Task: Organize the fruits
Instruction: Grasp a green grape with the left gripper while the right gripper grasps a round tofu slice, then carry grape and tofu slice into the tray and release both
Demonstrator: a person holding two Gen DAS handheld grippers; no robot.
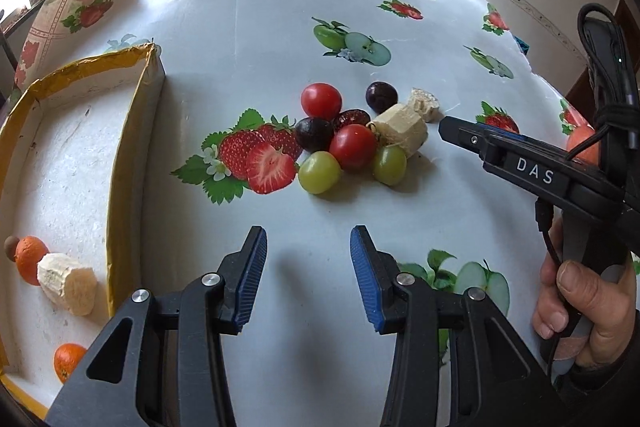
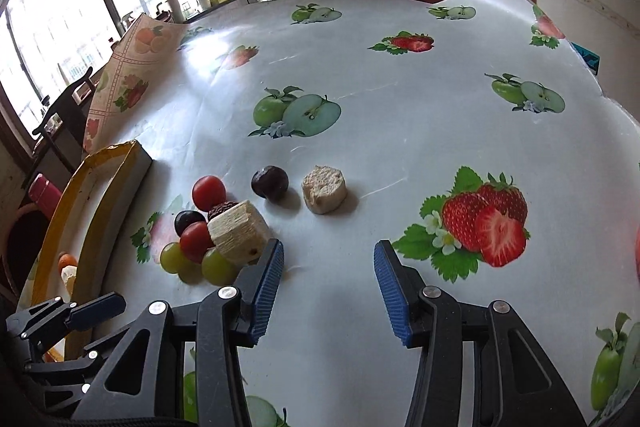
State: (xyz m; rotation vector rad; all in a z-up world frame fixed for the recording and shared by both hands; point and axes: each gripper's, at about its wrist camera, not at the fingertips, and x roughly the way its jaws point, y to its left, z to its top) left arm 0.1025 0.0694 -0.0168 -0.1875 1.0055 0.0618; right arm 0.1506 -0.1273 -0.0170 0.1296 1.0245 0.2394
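On the worktop, left wrist view:
- Left hand-held gripper (image 1: pixel 308 255): jaws spread wide, nothing between the blue pads, hovering over bare cloth just short of the fruit pile.
- Fruit pile: two cherry tomatoes (image 1: pixel 321 101) (image 1: pixel 353 146), two green grapes (image 1: pixel 319 172) (image 1: pixel 389 164), a dark grape (image 1: pixel 314 134) and a wrinkled red date (image 1: pixel 351 116), all bunched together and touching on the fruit-print tablecloth (image 1: pixel 240 39).
- Pale angular chunk (image 1: pixel 402 129): leans against the right side of the pile (what fruit it is, I cannot tell).
- Second dark grape (image 1: pixel 381 96) and banana piece (image 1: pixel 424 103): just behind the pile, apart from it.
- Tray (image 1: pixel 132 147): shallow, yellow-rimmed, at the left; it holds a peeled banana piece (image 1: pixel 67 289), an orange fruit (image 1: pixel 31 259) touching it, and another orange fruit (image 1: pixel 68 361) nearer the camera.
- Right hand-held gripper (image 1: pixel 444 127): comes in from the right, tip near the pale chunk, held by a hand (image 1: pixel 576 303).

On the worktop, right wrist view:
- Right hand-held gripper (image 2: pixel 328 263): jaws wide apart and holding nothing; its left pad (image 2: pixel 268 287) sits just beside the pale angular chunk (image 2: pixel 240 237).
- Fruit pile: at left, next to the tray (image 2: pixel 100 195).
- Banana piece (image 2: pixel 324 189) and dark grape (image 2: pixel 270 181): stand alone, ahead of the jaws.
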